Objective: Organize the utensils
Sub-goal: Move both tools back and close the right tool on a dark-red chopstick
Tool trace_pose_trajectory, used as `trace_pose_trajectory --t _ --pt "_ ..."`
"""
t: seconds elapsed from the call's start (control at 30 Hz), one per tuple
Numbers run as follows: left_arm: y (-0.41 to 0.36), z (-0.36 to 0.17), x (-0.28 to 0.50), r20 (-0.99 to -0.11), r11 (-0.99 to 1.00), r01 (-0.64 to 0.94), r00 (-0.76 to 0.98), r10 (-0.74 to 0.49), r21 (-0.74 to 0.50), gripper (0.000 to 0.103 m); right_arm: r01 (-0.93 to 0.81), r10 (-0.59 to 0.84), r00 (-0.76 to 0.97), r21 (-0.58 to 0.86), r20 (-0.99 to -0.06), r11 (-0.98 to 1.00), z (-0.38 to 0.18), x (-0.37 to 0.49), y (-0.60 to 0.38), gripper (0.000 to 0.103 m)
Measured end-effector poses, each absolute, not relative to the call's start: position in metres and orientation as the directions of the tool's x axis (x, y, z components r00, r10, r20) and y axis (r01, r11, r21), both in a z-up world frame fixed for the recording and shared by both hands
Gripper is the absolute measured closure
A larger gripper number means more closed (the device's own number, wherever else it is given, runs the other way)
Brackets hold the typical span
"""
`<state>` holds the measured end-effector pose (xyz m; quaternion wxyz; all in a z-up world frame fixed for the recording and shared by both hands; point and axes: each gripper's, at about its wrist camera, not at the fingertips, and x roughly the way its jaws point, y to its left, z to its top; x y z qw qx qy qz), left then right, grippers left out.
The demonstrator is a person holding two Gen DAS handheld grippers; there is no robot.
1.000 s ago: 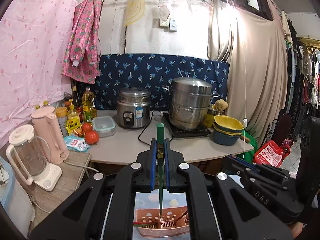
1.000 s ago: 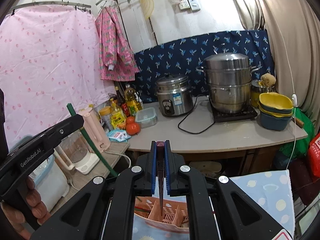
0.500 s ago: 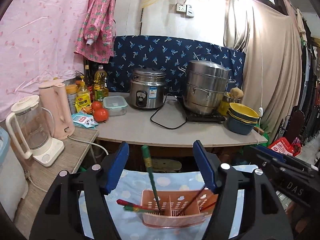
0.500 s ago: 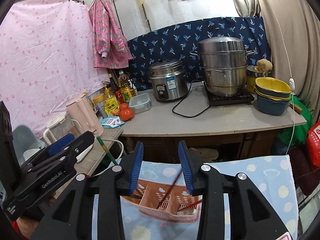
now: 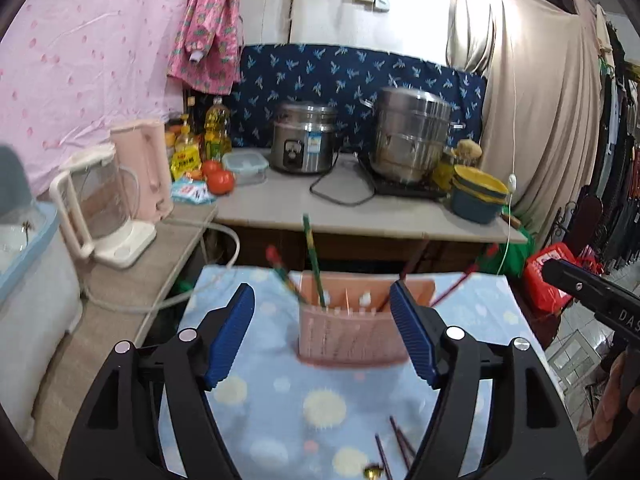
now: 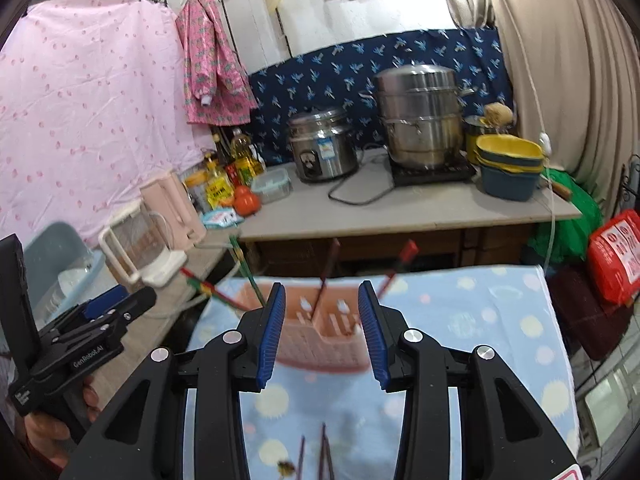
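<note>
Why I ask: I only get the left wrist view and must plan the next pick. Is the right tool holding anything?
Observer: No. The right tool is open and empty, pointed at the pink holder.
Operator: Can you see my left tool from outside?
Observer: Yes. The left tool is at the lower left of the right wrist view, with a hand gripping its handle.
</note>
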<state>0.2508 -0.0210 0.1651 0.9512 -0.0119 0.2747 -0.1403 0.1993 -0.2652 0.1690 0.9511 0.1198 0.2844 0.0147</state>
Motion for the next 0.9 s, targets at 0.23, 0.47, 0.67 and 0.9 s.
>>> trace_pose_trajectory --t 0.23,0.47,0.67,0.9 --pt "-0.011 0.105 0.192 -0.624 0.957 0.252 0.728 -0.284 -0.142 0.033 0.090 0.067 0.761 0.208 -0.645 0.974 0.109 0.130 -0.267 0.066" --pt "-0.023 0.046 0.129 -0.709 0.949 0.278 0.640 -0.296 -0.146 0.033 0.104 0.058 0.650 0.164 -0.757 0.981 0.030 0.064 -0.254 0.066" --pt "-0.037 0.000 0.090 -0.774 0.939 0.313 0.557 -0.302 -0.142 0.033 0.097 0.086 0.560 0.169 -0.824 0.981 -0.021 0.030 -0.240 0.068" --pt "-0.057 -0.033 0.055 -0.807 0.921 0.362 0.495 -0.321 -0.144 0.033 0.076 0.081 0.529 0.142 -0.845 0.987 -0.046 0.021 -0.223 0.078"
